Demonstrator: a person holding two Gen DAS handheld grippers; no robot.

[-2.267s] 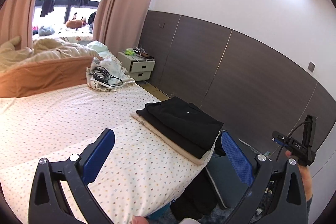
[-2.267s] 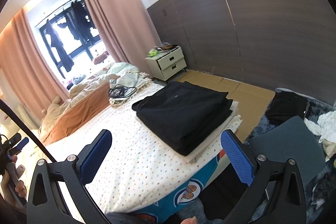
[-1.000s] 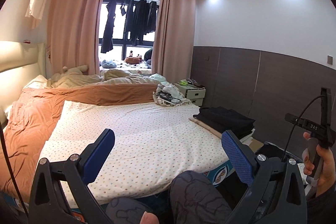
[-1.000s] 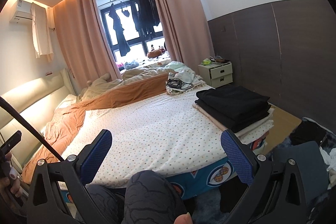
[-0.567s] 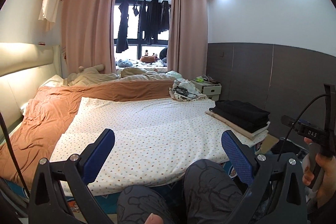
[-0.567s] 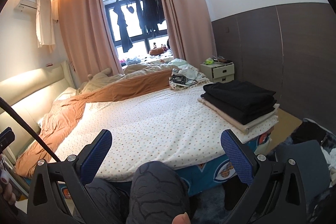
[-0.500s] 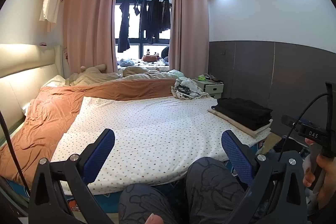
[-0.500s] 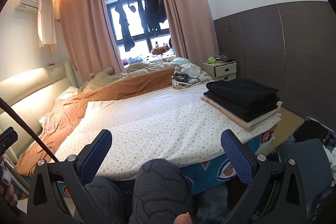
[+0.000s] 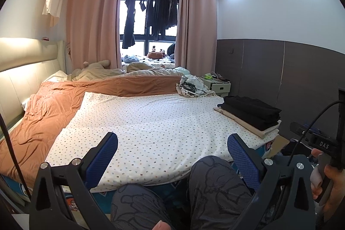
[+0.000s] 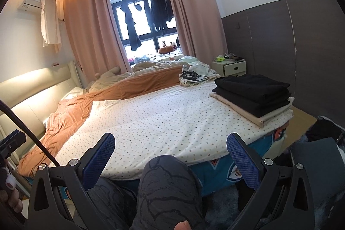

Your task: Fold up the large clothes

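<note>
Left gripper (image 9: 172, 151) sits low centre in the left wrist view, blue pads spread wide, nothing between them. Right gripper (image 10: 170, 149) same in the right wrist view: jaws wide apart, empty, low centre of frame. Both hang over the person's knees (image 10: 170, 182) in dark patterned trousers, short of the foot edge of the bed (image 10: 172, 122).

Folded clothes stack (image 10: 253, 94) lies on the bed's near right corner, right of centre in the right wrist view; black garments on top, a beige folded piece underneath, touching the dotted white sheet (image 9: 151, 122). In the left wrist view the same stack (image 9: 251, 113) sits at mid right. Neither gripper touches it; well apart.

Orange duvet (image 9: 43, 122) bunched along the left side and across the far end of the bed. A small heap of cloth with a black cable (image 10: 194, 77) on it sits at the far right of the bed, upper centre of frame.

Containers: white nightstand (image 10: 232, 67) by the dark wall panel, upper right; top drawer looks slightly pulled out, contents not visible. On its top a green item and some small clutter, too small to tell.

Dark clothes hang on a rail (image 9: 155, 12) in the window, top centre. A dark heap (image 10: 323, 133) lies on the floor at the right edge.
</note>
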